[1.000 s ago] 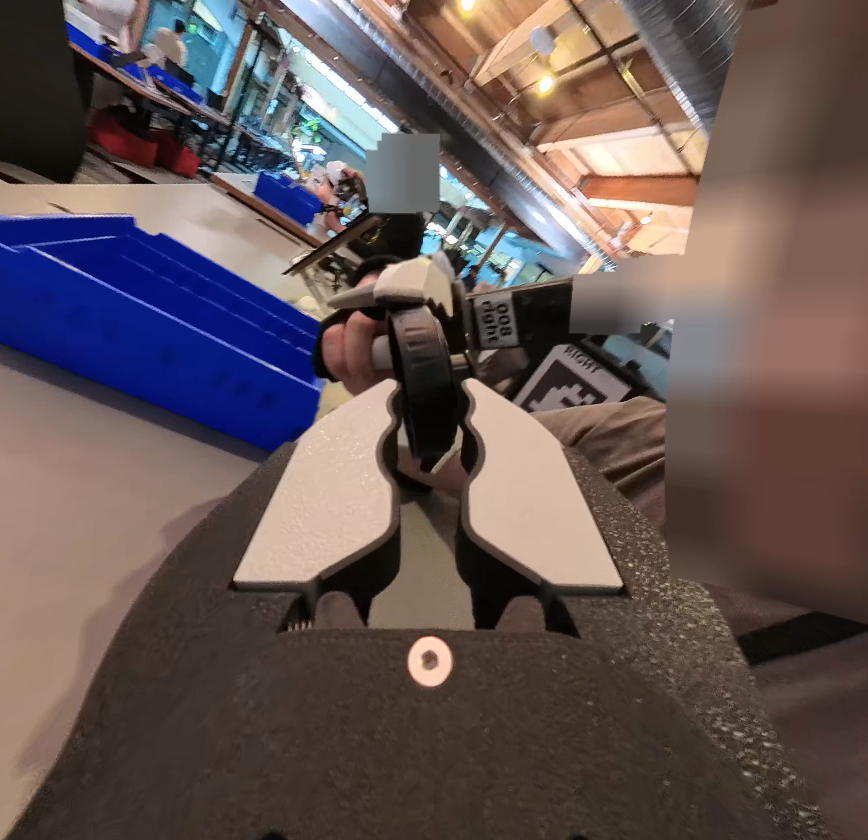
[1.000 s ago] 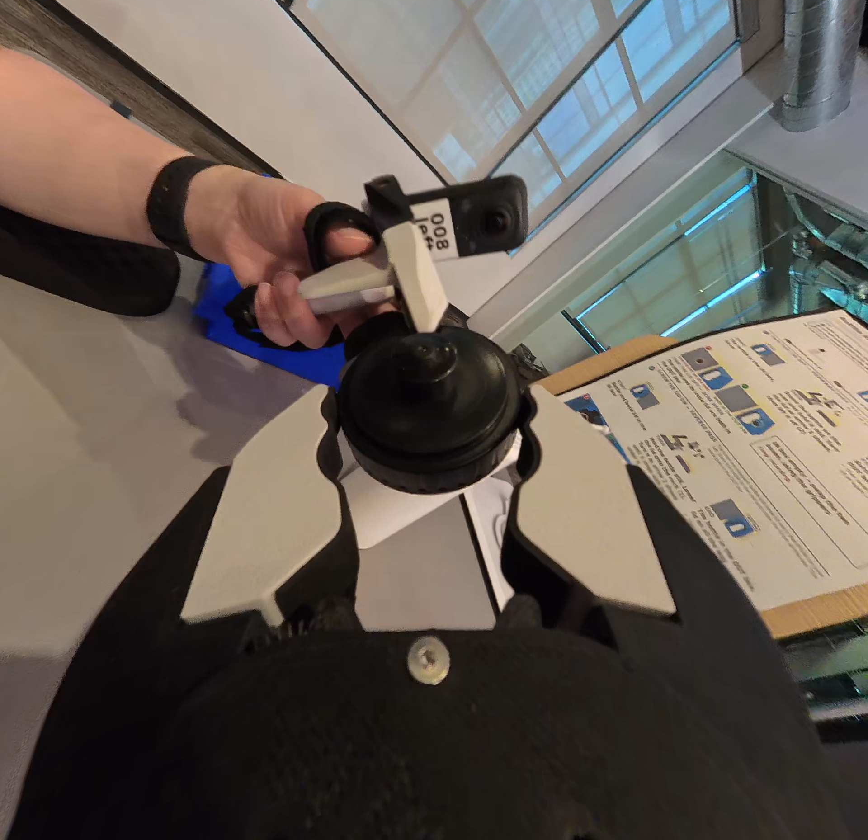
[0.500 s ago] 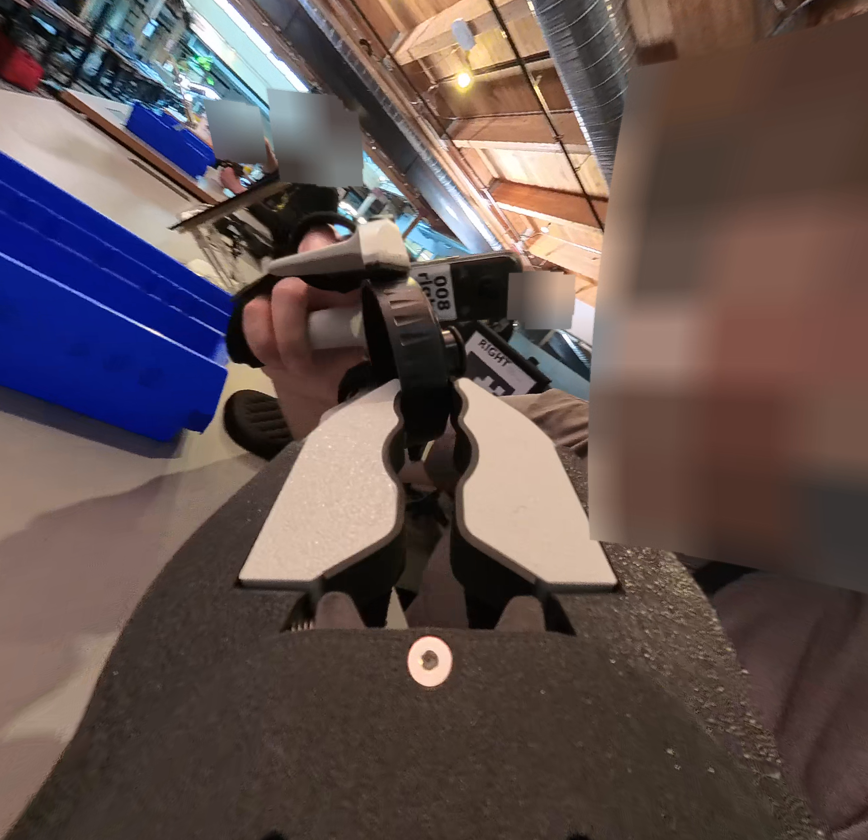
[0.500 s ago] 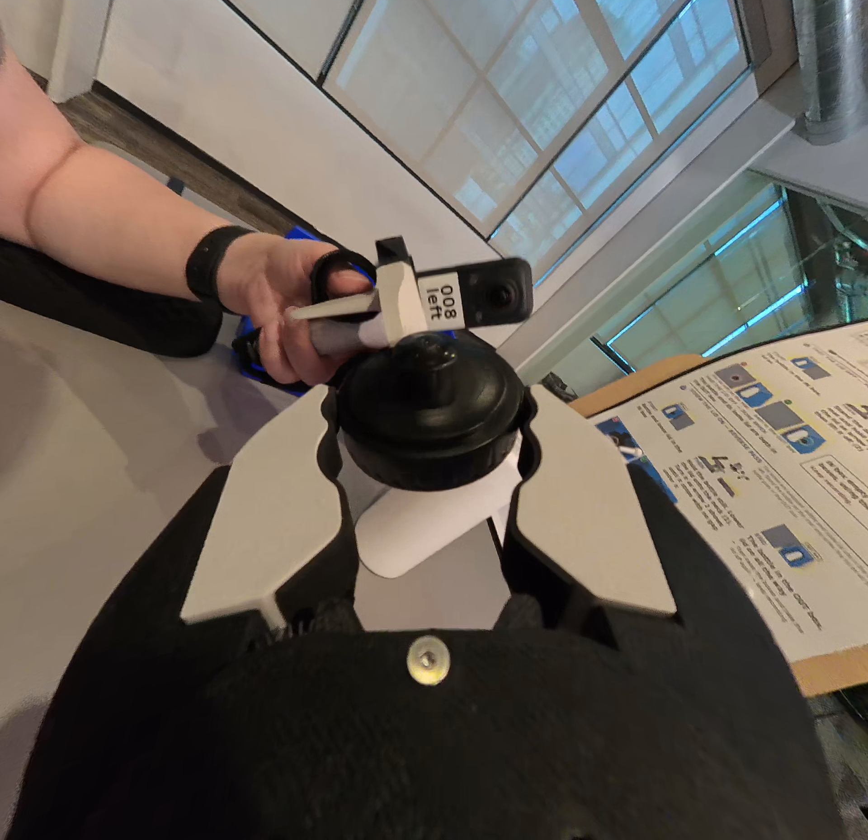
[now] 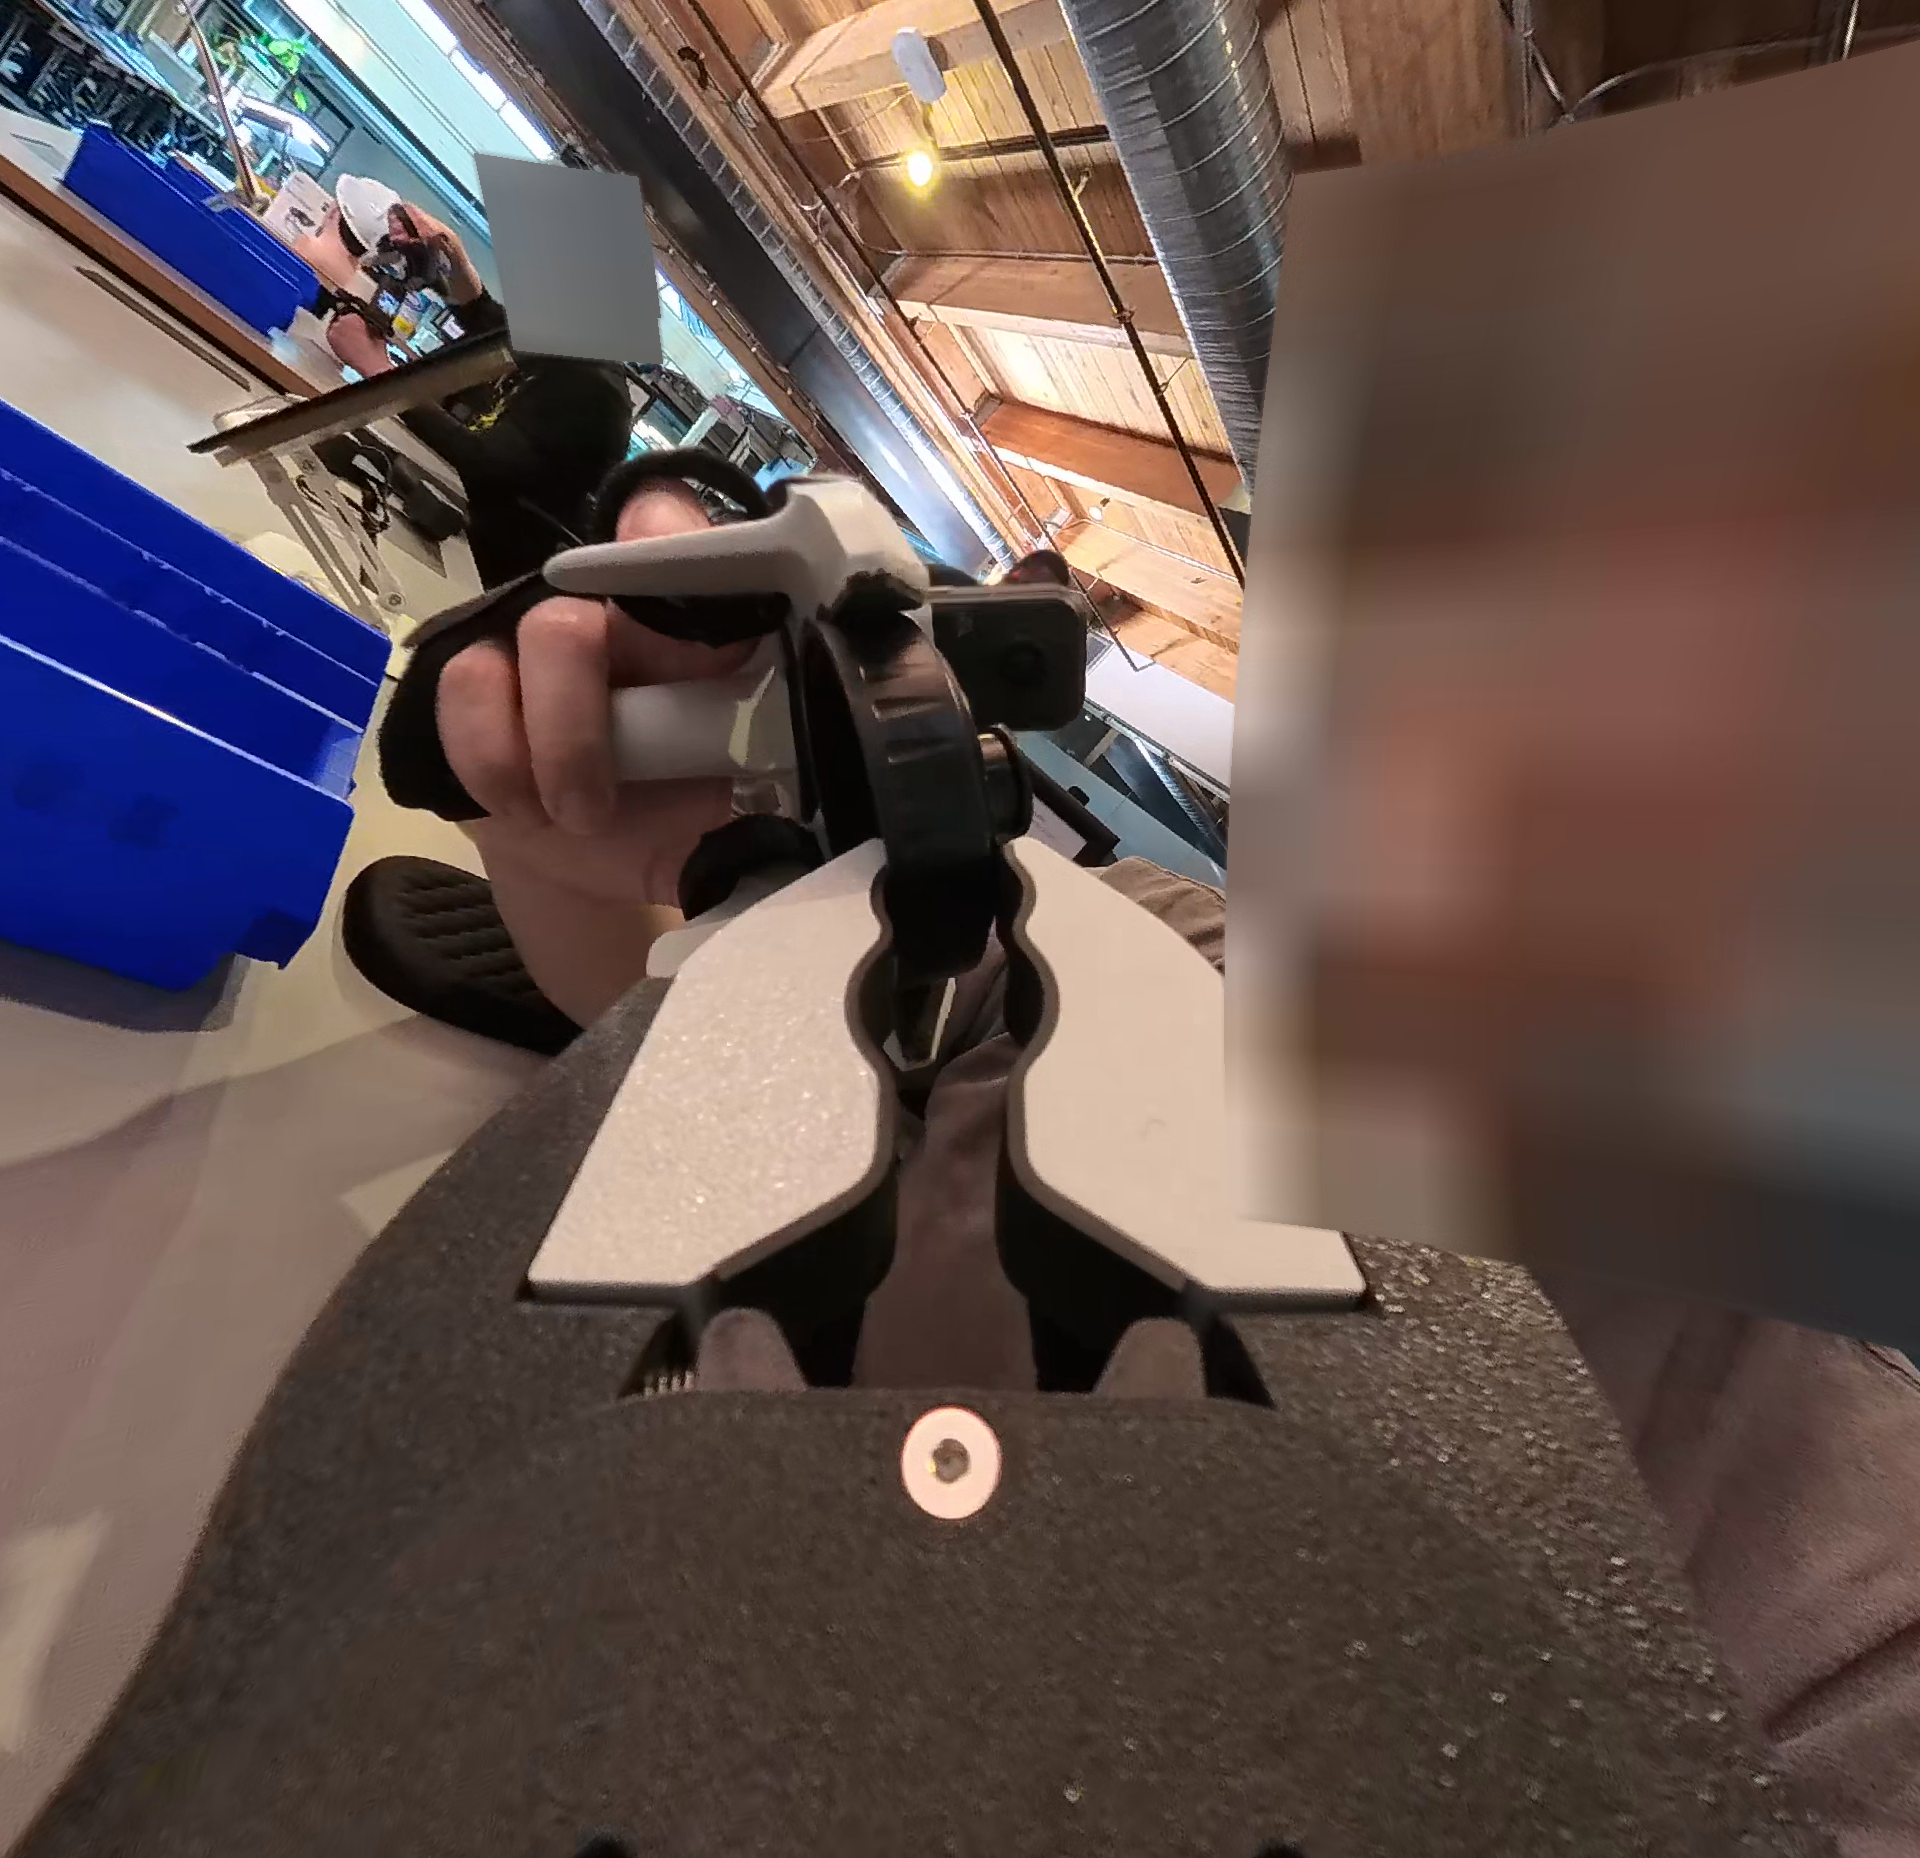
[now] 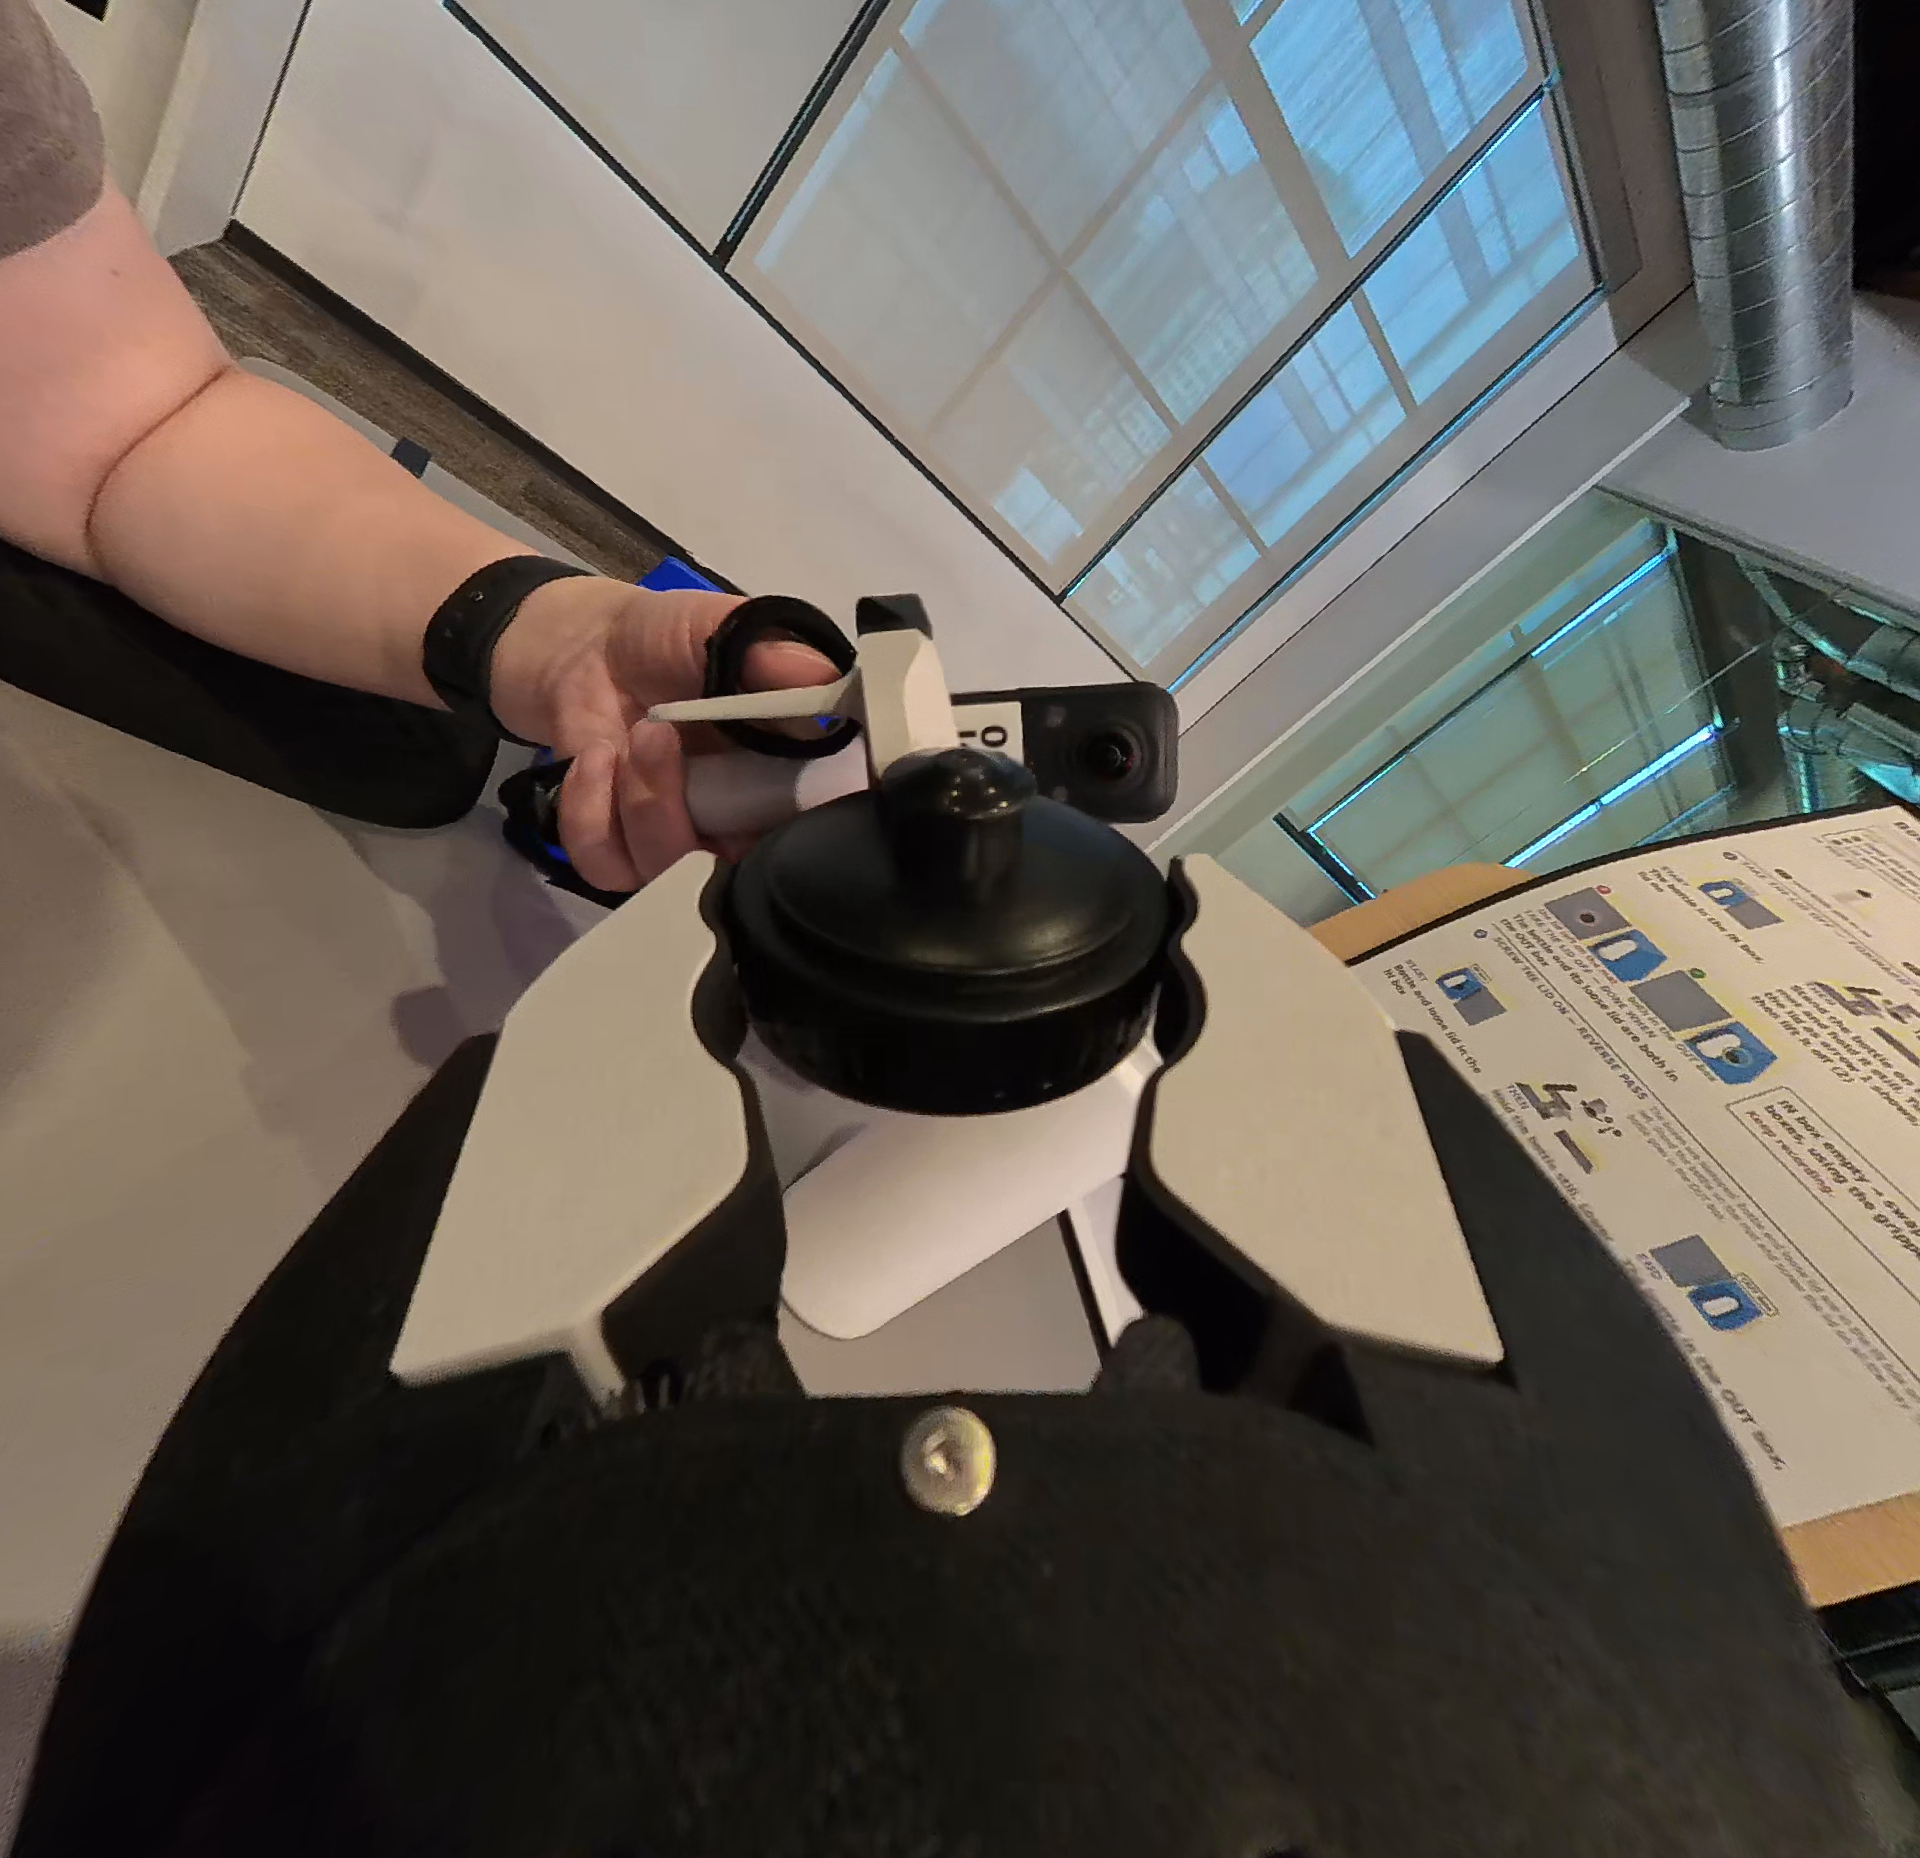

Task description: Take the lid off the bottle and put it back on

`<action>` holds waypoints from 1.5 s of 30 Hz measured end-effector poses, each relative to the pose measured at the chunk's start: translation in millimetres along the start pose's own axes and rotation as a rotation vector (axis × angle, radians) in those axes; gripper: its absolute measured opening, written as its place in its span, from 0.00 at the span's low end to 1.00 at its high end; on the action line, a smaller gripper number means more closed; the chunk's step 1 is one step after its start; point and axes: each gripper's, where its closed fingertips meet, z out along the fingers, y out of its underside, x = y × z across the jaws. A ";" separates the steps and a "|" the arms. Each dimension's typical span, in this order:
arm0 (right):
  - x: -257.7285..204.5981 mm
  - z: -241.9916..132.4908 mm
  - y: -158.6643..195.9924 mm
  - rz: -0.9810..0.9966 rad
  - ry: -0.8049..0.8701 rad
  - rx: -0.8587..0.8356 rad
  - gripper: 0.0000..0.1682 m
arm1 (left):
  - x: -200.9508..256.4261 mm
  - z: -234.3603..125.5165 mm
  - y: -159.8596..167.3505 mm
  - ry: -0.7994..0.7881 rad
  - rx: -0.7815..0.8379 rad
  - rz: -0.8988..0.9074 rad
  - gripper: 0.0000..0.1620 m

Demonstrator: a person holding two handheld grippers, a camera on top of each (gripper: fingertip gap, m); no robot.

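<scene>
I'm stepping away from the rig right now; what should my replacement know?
Right gripper: shut on the black lid, one finger on each side.
Left gripper: fingers close together at the lid's edge; what they hold is unclear.
Bottle: white, only a sliver shows under the lid.
Done: can't tell whether the lid is seated or free.
Left: check that first, then finish.

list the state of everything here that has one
lid: held off the table, no bottle visible under it
right gripper: shut on the lid's ribbed rim, across its width
left gripper: nearly closed, apparently pinching the lid's lower edge
blue bins: open-topped, contents hidden
instruction sheet: lying flat on a board
</scene>
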 end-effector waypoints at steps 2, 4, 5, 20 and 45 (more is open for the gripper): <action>0.5 0.4 1.1 -0.001 0.003 -0.009 0.47 | -0.7 -0.5 -0.5 -0.007 -0.001 0.007 0.10; 0.9 0.8 1.8 0.000 0.004 -0.015 0.47 | -1.2 -0.9 -1.0 -0.015 -0.002 0.015 0.10; 0.9 0.9 1.8 0.005 0.003 -0.016 0.47 | -1.2 -0.9 -1.2 -0.016 -0.001 0.018 0.10; 51.9 -27.4 5.8 0.210 0.104 0.022 0.47 | -17.2 -60.5 -50.2 -0.691 -0.037 0.614 0.24; 67.9 -23.3 50.1 0.523 0.076 -0.061 0.47 | -163.1 -140.7 -55.4 -1.271 0.153 0.686 0.54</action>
